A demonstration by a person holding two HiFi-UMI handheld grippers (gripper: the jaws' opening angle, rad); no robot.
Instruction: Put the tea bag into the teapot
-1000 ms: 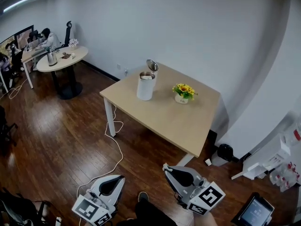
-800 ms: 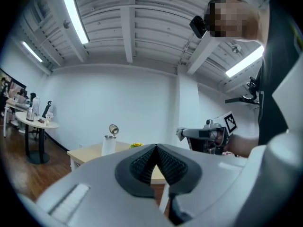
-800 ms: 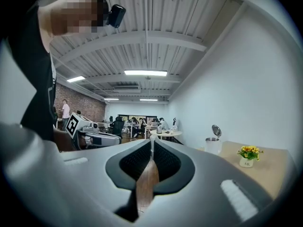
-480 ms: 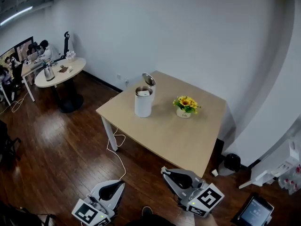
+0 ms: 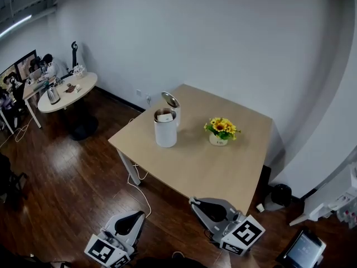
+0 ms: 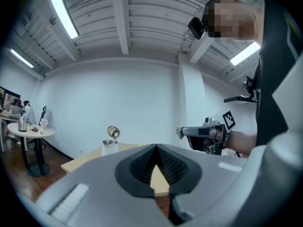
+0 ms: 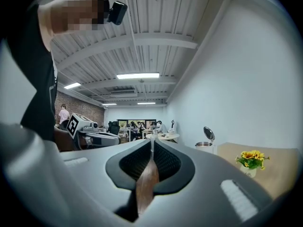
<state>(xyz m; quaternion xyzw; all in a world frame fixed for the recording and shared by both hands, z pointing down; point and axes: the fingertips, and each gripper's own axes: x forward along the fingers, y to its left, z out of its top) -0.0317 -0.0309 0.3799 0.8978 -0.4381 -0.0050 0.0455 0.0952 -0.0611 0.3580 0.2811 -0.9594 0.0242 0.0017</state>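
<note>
I am holding the left gripper [image 5: 135, 220] and right gripper [image 5: 197, 204] low, short of the table [image 5: 223, 166], both closed and empty. The teapot [image 5: 165, 128] is standing lid-open, probably for loading.

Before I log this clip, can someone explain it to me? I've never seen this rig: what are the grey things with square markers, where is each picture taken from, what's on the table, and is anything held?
There is no robot. A person holds two hand-held tools, the left gripper and the right gripper, each with a marker cube. The room-wide picture comes from a camera on the person's head, looking down. The other two come from cameras riding on each gripper, looking along its jaws. On the wooden table stand a white teapot, lid flipped open, and a small pot of sunflowers. Something white sits in the teapot's mouth, too small to name. Both grippers' jaws are closed on nothing, over the floor.
</note>
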